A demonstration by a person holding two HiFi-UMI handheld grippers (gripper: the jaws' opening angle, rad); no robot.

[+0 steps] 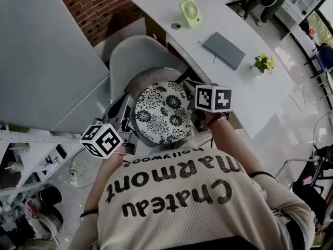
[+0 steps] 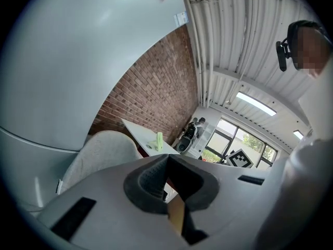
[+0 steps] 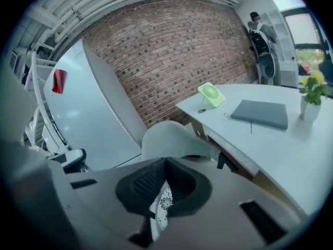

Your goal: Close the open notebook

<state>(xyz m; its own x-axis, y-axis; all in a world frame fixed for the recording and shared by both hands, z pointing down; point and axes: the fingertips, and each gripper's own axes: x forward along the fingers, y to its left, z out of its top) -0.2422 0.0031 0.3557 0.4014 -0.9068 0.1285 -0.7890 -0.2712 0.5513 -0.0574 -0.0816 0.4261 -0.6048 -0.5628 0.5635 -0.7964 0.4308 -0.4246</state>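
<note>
notebook (image 1: 223,49) lies flat on the white desk (image 1: 260,92), just to the right of the green fan (image 1: 190,12) in the head view, with a small potted plant (image 1: 264,63) on its far side from the fan. its grey cover looks already down, so the task seems done or nearly so. it looks thin and light, with a stiffish cover and softer pages; i would judge it best taken by the free long edge, away from the spine, and it may slide on the smooth desk if pushed. the left gripper (image 2: 167,163) is clenched, its pads meeting with nothing between them, and the right gripper (image 3: 165,165) is likewise clenched and empty; both are well apart from the fan. the right gripper view shows a thin dark line across the cover, perhaps a strap or ribbon, which the head view barely gives. the left gripper view shows the fan far off but no notebook. only the head view shows both marker cubes held close to the person's patterned cap (image 1: 164,111).
</note>
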